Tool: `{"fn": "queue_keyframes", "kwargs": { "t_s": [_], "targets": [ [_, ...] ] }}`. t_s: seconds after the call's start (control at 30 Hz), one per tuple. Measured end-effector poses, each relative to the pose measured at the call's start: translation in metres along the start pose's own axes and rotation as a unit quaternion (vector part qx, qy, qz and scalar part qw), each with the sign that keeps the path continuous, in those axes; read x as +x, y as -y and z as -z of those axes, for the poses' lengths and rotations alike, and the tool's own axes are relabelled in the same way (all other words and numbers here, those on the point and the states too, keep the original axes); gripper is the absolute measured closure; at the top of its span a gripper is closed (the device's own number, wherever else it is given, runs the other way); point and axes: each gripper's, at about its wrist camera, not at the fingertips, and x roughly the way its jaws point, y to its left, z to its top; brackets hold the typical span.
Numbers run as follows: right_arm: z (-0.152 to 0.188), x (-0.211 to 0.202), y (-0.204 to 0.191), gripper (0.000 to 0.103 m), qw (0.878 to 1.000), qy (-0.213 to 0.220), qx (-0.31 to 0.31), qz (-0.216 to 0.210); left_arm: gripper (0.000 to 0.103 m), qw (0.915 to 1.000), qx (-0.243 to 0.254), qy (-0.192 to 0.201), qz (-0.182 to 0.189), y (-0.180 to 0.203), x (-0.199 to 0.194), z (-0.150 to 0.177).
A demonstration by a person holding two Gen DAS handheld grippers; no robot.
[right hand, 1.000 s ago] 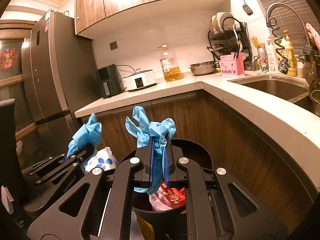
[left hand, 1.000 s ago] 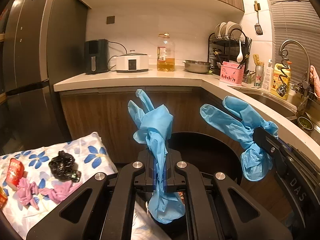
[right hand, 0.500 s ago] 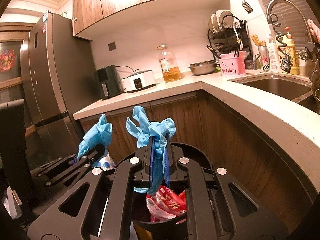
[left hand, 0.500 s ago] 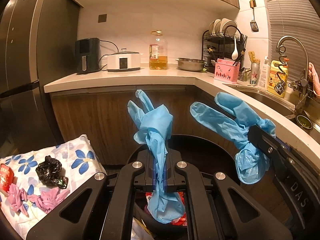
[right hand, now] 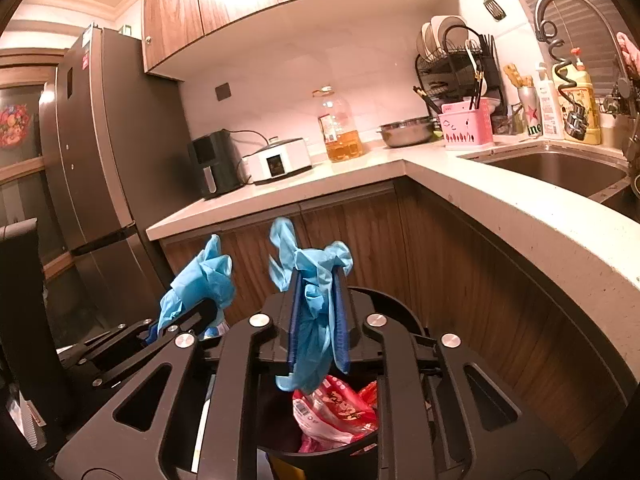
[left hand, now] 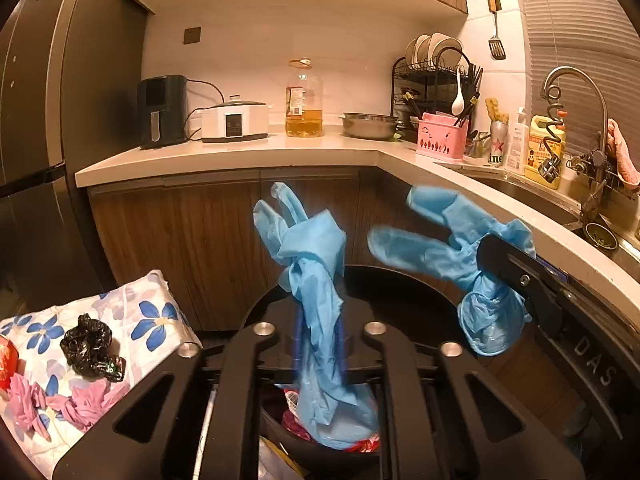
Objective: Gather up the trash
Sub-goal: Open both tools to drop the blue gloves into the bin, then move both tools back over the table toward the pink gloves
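Two blue gloves hang over a black trash bin (left hand: 400, 292) (right hand: 394, 306). In the left wrist view one blue glove (left hand: 316, 264) dangles between the pads of my left gripper (left hand: 319, 316). Its jaws are opening and the pads stand apart from the glove. The other blue glove (right hand: 316, 312) (left hand: 460, 256) hangs loosely between the pads of my right gripper (right hand: 318, 280) (left hand: 508, 260), whose jaws are also opening. My left gripper (right hand: 196, 314) shows at the left of the right wrist view with its glove (right hand: 200, 280). A red wrapper (right hand: 336, 412) lies in the bin.
A flowered cloth (left hand: 152, 312) at the left carries a crumpled black bag (left hand: 90, 346), pink scraps (left hand: 80, 400) and a red item (left hand: 6, 360). The L-shaped counter (left hand: 240, 156) with wooden cabinets wraps behind and to the right of the bin. A dark fridge (right hand: 100, 160) stands left.
Both pairs of pads have spread apart around their gloves. The left gripper has shifted to the right over the bin, and its glove hangs lower and blurred.
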Motion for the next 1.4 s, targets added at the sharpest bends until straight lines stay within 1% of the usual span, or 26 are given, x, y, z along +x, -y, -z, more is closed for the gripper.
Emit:
{"fn": "queue_keyframes", "kwargs": {
  "t_s": [0.03, 0.1, 0.13, 0.27, 0.33, 0.43, 0.5, 0.6, 0.7, 0.8, 0.9, 1.03, 1.2, 1.4],
  "targets": [
    [0.0, 0.001, 0.001, 0.083, 1.0, -0.002, 0.001, 0.001, 0.078, 1.0, -0.001, -0.001, 0.0, -0.001, 0.0, 0.0],
    [0.001, 0.002, 0.003, 0.077, 1.0, -0.004, 0.004, 0.003, 0.071, 1.0, -0.003, 0.0, 0.0, -0.003, 0.0, 0.001],
    [0.001, 0.002, 0.003, 0.076, 1.0, -0.004, 0.006, 0.004, 0.065, 1.0, -0.004, 0.001, -0.002, -0.004, 0.0, 0.001],
    [0.001, 0.001, 0.006, 0.067, 1.0, -0.003, 0.009, 0.009, 0.05, 0.9999, -0.009, 0.002, -0.007, -0.007, -0.003, 0.004],
    [0.002, -0.001, 0.008, 0.063, 1.0, -0.002, 0.013, 0.01, 0.037, 0.9998, -0.016, 0.003, -0.013, -0.011, -0.004, 0.005],
    [0.003, -0.004, 0.007, 0.055, 1.0, -0.002, 0.011, 0.015, 0.03, 0.9995, -0.025, 0.001, -0.017, -0.016, -0.006, 0.007],
    [0.004, -0.007, 0.005, 0.049, 1.0, -0.001, 0.006, 0.018, 0.025, 0.9992, -0.03, 0.0, -0.027, -0.019, -0.01, 0.01],
    [0.007, -0.013, 0.001, 0.042, 1.0, 0.002, -0.001, 0.023, 0.019, 0.9987, -0.035, -0.004, -0.038, -0.023, -0.015, 0.015],
    [0.01, -0.02, -0.005, 0.034, 1.0, 0.006, -0.01, 0.029, 0.017, 0.9976, -0.04, -0.008, -0.056, -0.028, -0.024, 0.021],
    [0.013, -0.028, -0.012, 0.03, 0.999, 0.013, -0.023, 0.035, 0.016, 0.9958, -0.036, -0.01, -0.084, -0.032, -0.035, 0.028],
    [0.016, -0.038, -0.019, 0.026, 0.999, 0.018, -0.03, 0.033, 0.015, 0.9937, -0.033, -0.011, -0.107, -0.036, -0.046, 0.035],
    [0.023, -0.049, -0.028, 0.025, 0.998, 0.024, -0.041, 0.04, 0.014, 0.9901, -0.042, -0.012, -0.134, -0.049, -0.065, 0.047],
    [0.032, -0.061, -0.041, 0.025, 0.998, 0.027, -0.049, 0.041, 0.014, 0.9855, -0.07, -0.008, -0.155, -0.066, -0.089, 0.057],
    [0.04, -0.076, -0.059, 0.025, 0.997, 0.037, -0.055, 0.039, 0.014, 0.9808, -0.082, 0.001, -0.177, -0.08, -0.114, 0.066]
  ]
}}
